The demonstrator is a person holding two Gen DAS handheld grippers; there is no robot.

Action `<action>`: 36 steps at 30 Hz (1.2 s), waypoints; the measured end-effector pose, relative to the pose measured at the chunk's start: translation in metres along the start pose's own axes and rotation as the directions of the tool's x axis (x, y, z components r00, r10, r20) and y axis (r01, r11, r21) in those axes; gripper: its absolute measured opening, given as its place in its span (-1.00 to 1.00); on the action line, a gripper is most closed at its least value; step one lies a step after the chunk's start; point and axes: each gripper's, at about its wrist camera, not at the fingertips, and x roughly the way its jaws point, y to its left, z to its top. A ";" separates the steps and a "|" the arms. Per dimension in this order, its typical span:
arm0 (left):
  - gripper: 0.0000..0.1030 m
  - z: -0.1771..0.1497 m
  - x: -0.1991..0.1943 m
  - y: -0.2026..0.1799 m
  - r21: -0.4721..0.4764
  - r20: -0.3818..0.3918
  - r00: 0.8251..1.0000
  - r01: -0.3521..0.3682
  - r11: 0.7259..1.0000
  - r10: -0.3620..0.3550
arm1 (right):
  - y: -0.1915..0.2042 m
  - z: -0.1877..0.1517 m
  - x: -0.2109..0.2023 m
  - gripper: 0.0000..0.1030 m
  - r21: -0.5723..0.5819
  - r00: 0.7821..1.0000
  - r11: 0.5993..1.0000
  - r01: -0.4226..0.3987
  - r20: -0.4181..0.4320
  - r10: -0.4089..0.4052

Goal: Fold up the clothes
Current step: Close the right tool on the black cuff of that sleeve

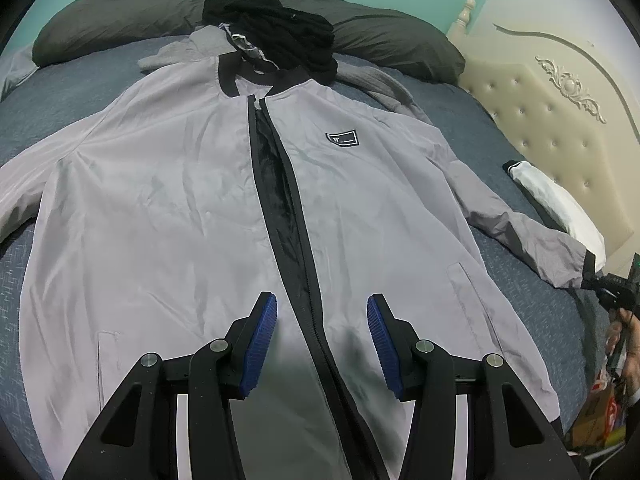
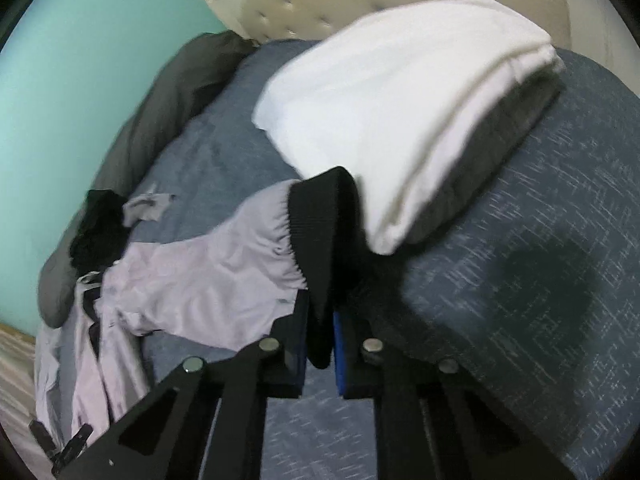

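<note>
Spread flat ahead of left gripper (image 1: 322,310): light grey zip-front nylon jacket (image 1: 160,208), hem cut off below half-open, empty blue ribbed pads (image 1: 262,344). Only right view shows right gripper (image 2: 320,336) clamped on black ribbed knit cuff (image 2: 324,232); pads mostly hidden, picture blurred. Beyond: folded white garment (image 2: 384,104), blue woven bedspread (image 2: 520,280).

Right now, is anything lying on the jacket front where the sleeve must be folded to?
Nothing visible lies on the jacket front. The right gripper holds the sleeve cuff. The black clothes sit only near the collar.
</note>
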 end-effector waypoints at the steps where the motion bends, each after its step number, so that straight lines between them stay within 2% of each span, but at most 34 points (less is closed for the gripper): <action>1: 0.00 0.000 0.000 0.000 0.000 0.000 1.000 0.000 1.000 0.000 | 0.000 0.001 0.000 -0.81 -0.003 1.000 1.000 -0.009 -0.005 0.009; 4: 0.00 0.000 -0.001 0.000 0.000 0.001 1.000 0.001 1.000 -0.001 | -0.004 0.006 0.007 -0.75 0.028 1.000 0.999 -0.024 -0.018 0.024; 6: 0.00 0.000 -0.001 0.000 0.000 0.002 1.000 0.001 1.000 -0.001 | -0.010 0.008 0.013 -0.69 0.049 0.999 0.999 0.018 -0.040 -0.016; 9: 0.00 0.000 -0.001 0.000 -0.001 0.004 1.000 0.002 1.000 -0.002 | -0.021 0.010 0.023 -0.36 0.095 0.996 0.994 0.057 -0.069 -0.051; 12: 0.00 0.000 0.000 0.001 -0.001 0.002 1.000 -0.001 1.000 0.001 | -0.030 0.010 0.027 -0.16 0.126 0.998 0.992 0.029 -0.057 -0.022; 14: 0.00 0.000 0.001 0.001 -0.001 -0.001 1.000 -0.003 1.000 0.003 | -0.035 0.011 0.031 -0.16 0.141 0.998 0.990 -0.014 -0.052 0.021; 17: 0.00 0.000 0.002 0.001 -0.003 -0.004 1.000 -0.005 1.000 0.005 | -0.031 0.010 0.033 -0.17 0.123 0.997 0.992 -0.029 -0.063 0.037; 19: 0.00 0.000 0.002 0.001 -0.001 -0.004 1.000 -0.004 1.000 0.004 | -0.026 0.007 0.033 -0.31 0.105 0.996 0.994 -0.034 -0.073 0.042; 21: 0.00 0.000 0.003 0.001 0.000 -0.005 1.000 -0.004 1.000 0.004 | -0.019 0.004 0.033 -0.53 0.086 0.996 0.996 -0.027 -0.078 0.033; 22: 0.00 0.000 0.003 0.002 0.000 -0.005 1.000 -0.003 1.000 0.003 | -0.016 0.004 0.031 -0.56 0.077 0.997 0.997 -0.029 -0.070 0.035; 25: 0.00 -0.001 0.002 0.003 -0.003 -0.006 1.000 -0.002 1.000 0.002 | -0.007 0.010 0.028 -0.56 0.064 0.997 0.996 -0.063 -0.033 0.065; 29: 0.00 0.000 0.001 0.004 -0.007 -0.004 1.000 -0.001 1.000 0.001 | -0.005 0.024 0.034 -0.51 0.101 0.993 0.988 -0.118 -0.007 0.119; 31: 0.00 0.001 0.001 0.005 -0.010 -0.003 1.000 0.000 1.000 0.000 | -0.002 0.028 0.036 -0.51 0.096 0.995 0.990 -0.101 -0.010 0.103; 36: -0.01 0.002 -0.001 0.008 -0.018 0.000 1.000 0.002 1.000 -0.002 | 0.011 0.036 0.027 -0.76 0.048 0.999 0.998 -0.050 0.009 0.050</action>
